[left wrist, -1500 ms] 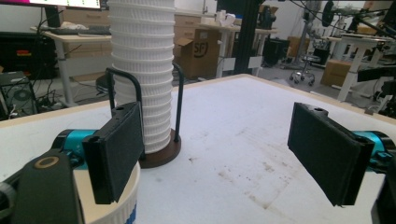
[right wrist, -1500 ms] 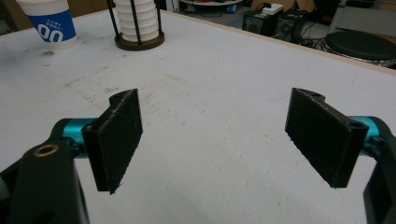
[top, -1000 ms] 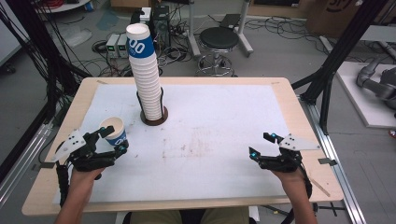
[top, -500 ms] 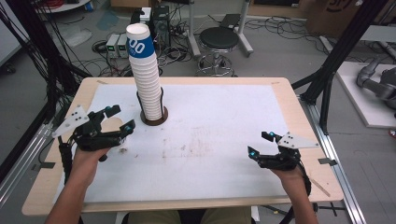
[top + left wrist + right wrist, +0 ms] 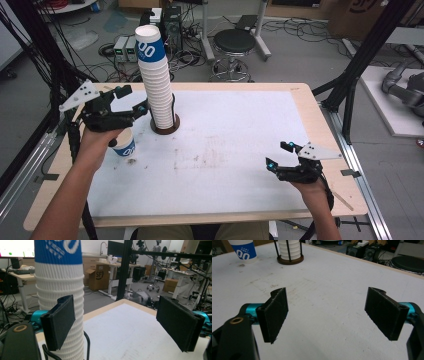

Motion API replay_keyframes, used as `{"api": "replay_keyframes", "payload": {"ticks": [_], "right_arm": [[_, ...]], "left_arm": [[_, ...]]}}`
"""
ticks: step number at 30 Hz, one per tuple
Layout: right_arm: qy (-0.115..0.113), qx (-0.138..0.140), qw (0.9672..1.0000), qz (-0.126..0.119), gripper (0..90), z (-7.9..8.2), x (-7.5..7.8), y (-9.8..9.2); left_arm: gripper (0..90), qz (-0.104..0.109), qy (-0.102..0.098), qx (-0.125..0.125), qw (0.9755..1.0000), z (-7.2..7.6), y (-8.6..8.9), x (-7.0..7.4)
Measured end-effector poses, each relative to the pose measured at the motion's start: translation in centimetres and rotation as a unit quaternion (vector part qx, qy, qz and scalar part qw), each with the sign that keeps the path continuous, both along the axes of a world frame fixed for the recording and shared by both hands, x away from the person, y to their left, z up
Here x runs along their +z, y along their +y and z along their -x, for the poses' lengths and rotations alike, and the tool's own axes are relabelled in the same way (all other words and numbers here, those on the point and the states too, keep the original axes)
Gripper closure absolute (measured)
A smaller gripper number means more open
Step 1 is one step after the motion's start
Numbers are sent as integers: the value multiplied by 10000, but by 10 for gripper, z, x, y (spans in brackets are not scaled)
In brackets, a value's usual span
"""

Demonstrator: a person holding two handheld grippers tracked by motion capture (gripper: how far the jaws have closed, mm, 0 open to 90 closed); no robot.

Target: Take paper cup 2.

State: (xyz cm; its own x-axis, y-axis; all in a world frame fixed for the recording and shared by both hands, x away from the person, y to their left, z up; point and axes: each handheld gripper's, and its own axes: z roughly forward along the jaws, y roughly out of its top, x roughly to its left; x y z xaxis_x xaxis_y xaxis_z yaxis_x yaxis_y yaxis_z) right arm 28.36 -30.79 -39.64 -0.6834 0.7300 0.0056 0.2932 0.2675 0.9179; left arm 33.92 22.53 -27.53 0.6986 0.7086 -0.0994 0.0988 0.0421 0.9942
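While the high view places the left gripper [image 5: 131, 102] raised beside the cup stack [image 5: 157, 85], jaws just opened and empty, a single cup [image 5: 125, 146] stands below on the table [image 5: 240, 150]. In the right gripper view, the right gripper [image 5: 327, 312] rests with jaws apart and empty.

Ribbed paper cup stack [image 5: 156, 80]; matt white table [image 5: 240, 150] mat, wood edge; rough black tool pads [image 5: 275, 315]

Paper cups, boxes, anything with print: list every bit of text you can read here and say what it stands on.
"00": blue band of the single cup on the table.
"00": blue band of the top cup on the cup stack.
"SF": cardboard box on the floor.
Small white print above the single cup's "00": too blurred to read.
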Motion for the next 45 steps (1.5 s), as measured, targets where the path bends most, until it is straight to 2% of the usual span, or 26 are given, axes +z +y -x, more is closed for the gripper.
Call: {"api": "replay_keyframes", "payload": {"ticks": [4,9,13,15,18,25,30,34,37,39,41,42,45], "right_arm": [[-9,13,10000,-10,193,0,0,1],[2,18,10000,-9,193,0,-1,0],[-18,20,10000,-12,193,0,-1,-1],[3,20,10000,-26,193,1,0,-1],[0,13,10000,-29,193,2,0,-2],[3,44,10000,-61,193,3,-1,-1],[3,66,10000,-63,193,3,-1,-2],[-4,60,10000,-78,193,3,-1,-3],[14,47,9999,-104,193,3,-1,-4],[13,55,9999,-101,193,3,-1,-4],[8,67,9999,-92,193,3,-2,-4],[17,71,9999,-102,193,3,-2,-3],[19,58,9999,-115,193,2,-2,-4]], "left_arm": [[156,-30,110,103,9999,-11,0,10],[156,-132,86,126,9998,-21,-2,22],[156,2,66,129,9999,-31,-2,31],[156,-46,96,171,9998,-37,-2,36],[156,29,130,193,9997,-44,-1,42],[156,-151,232,392,9988,-62,-3,55],[156,-142,231,487,9984,-72,-5,61],[156,-239,294,555,9977,-80,-8,64],[156,-324,327,622,9970,-89,-11,68],[156,-399,389,763,9955,-96,-13,71],[156,-390,415,839,9949,-103,-15,75],[156,-329,435,838,9950,-106,-16,76],[156,-409,469,846,9945,-113,-21,78]]}}
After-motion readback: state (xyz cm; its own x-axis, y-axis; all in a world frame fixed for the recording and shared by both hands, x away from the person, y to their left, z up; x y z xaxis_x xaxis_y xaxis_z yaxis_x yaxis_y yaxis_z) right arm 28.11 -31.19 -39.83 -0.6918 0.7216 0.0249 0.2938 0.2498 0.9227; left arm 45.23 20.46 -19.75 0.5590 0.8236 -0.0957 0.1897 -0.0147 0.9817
